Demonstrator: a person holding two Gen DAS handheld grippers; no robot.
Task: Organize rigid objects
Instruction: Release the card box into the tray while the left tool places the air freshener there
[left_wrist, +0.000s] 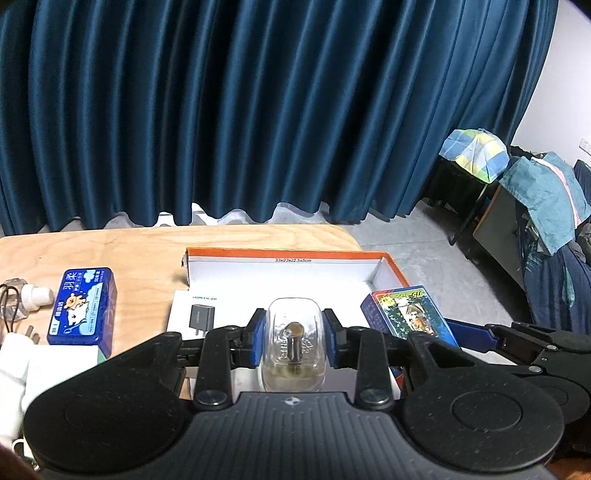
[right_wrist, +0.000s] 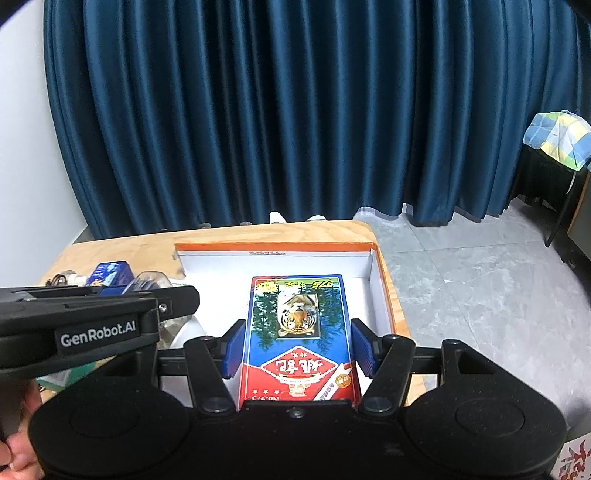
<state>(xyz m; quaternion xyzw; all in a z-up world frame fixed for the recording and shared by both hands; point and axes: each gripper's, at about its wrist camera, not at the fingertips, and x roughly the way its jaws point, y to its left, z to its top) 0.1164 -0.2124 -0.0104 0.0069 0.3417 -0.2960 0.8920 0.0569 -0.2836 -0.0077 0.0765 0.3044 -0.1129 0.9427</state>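
Here left gripper (left_wrist: 294, 332) grips bottle (left_wrist: 293, 341), right gripper (right_wrist: 298, 349) cards (right_wrist: 298, 332).

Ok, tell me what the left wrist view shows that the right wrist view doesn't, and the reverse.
Left only: the white charger box in the tray, and a white-capped small bottle on the table. Right only: the tiger-print card box's full face between the right tongs. Both: the orange-rimmed white cardboard tray, the blue cartoon box, and the clear glass bottle in the left tongs.

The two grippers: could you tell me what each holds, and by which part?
Left gripper: clear glass bottle, gripped across its sides. Right gripper: tiger-print card box, by its long edges.
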